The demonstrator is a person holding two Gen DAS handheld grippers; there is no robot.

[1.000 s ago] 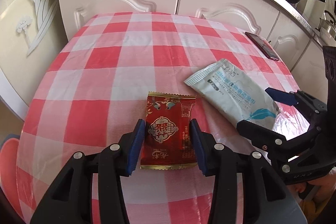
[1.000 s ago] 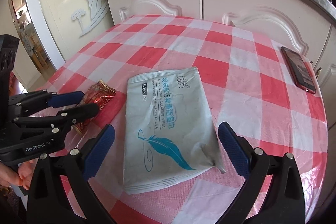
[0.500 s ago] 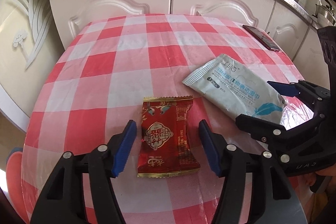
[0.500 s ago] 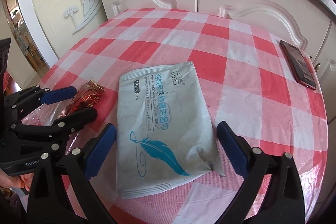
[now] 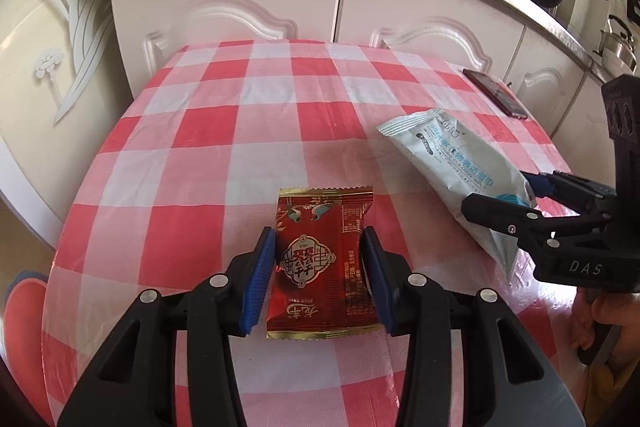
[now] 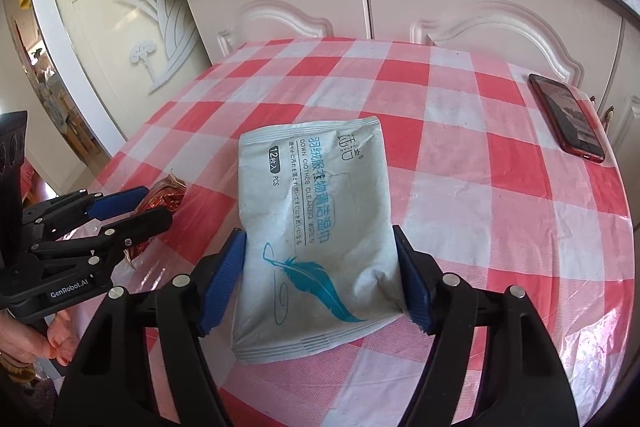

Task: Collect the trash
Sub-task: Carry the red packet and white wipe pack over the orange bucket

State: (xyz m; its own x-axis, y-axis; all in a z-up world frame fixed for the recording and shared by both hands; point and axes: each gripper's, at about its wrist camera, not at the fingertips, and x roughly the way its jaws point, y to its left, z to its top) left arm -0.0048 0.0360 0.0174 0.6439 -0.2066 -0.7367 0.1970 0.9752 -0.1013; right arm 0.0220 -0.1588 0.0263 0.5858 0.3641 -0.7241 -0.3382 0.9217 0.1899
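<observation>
Trash here is 2 flat packets lying on the red-and-white checked tablecloth (image 5: pixel 280 131), and the risks follow their size. Larger is the pale wipes pouch (image 6: pixel 316 211), near the table's front edge with its lower end between the pads of the right gripper (image 6: pixel 320 275); those jaws are closing, and the pads look to be at the pouch's 2 side edges, though firm pressure cannot be confirmed. Soft and wide as the pouch is, it will likely buckle upward instead of being gripped, so a lift could let it slide out, or drag the loose, glossy cloth with it. Smaller is the red snack wrapper (image 5: pixel 320 259), just to the pouch's left, pinched across its width by the left gripper (image 5: pixel 318 267), whose blue pads press its 2 long sides. Slick foil held only by its edges may crumple and pop free once raised. A dark phone (image 6: pixel 568 119) lies well apart near the right rim of the table; a tugged cloth could carry it toward that edge. Both tools sit close together, so a careless lift may knock one against the other.
</observation>
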